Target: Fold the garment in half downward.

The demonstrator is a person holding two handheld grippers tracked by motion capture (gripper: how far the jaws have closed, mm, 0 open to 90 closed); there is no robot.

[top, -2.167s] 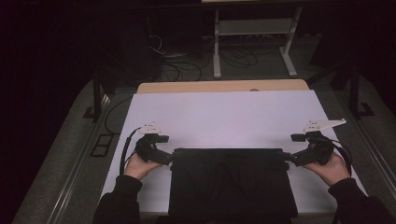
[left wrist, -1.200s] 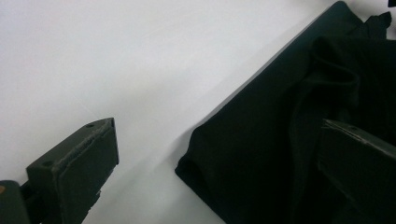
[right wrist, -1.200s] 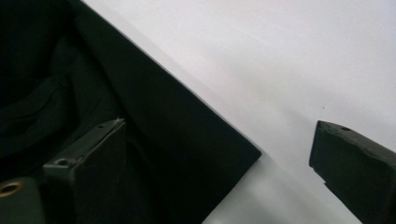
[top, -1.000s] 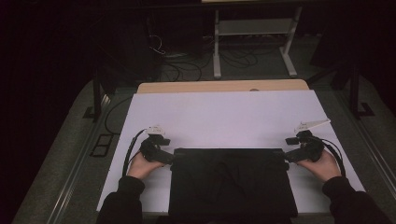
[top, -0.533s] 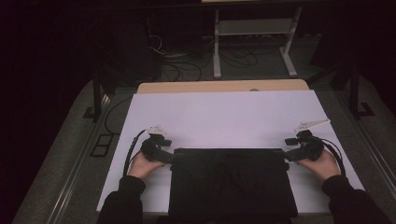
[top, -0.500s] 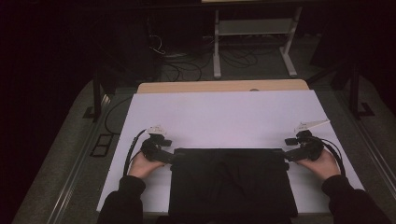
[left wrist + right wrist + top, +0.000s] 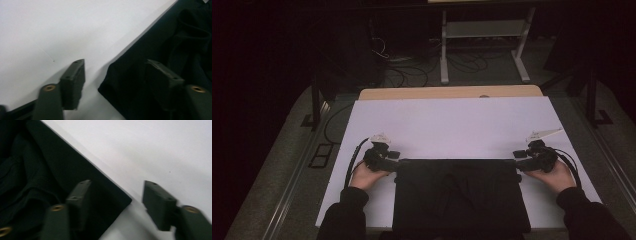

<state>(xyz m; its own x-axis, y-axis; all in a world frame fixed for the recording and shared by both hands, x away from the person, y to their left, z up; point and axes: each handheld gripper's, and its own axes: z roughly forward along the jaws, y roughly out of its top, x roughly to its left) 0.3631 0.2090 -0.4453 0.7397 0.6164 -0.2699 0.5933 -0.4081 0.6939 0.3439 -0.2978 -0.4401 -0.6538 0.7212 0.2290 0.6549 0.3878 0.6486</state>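
A: Near edge first. Black garment (image 7: 460,195) lies flat on the white table (image 7: 452,125), near-centre, its long axis left to right, its near hem at the table's near edge.

B: And the 2 grippers?

A: 1 at each far corner. Left gripper (image 7: 393,161) at the far-left corner, right gripper (image 7: 519,164) at the far-right. Each hand is nearest its own corner; neither favoured.

B: Jaws?

A: Both spread wide, nothing clamped. In the left gripper view (image 7: 115,77) the corner of the cloth (image 7: 140,82) sits between the jaws, 1 jaw over bare table, the other over fabric. The right gripper view (image 7: 116,195) mirrors it: corner (image 7: 107,195) in the gap, unpinched.

B: So the cloth lies inward of each claw?

A: Yes, toward centre. My guess: closing would take both corners.

B: What does the high view miss?

A: The gap itself. It gives the layout; the gripper views give the jaw spacing and folds in the cloth.
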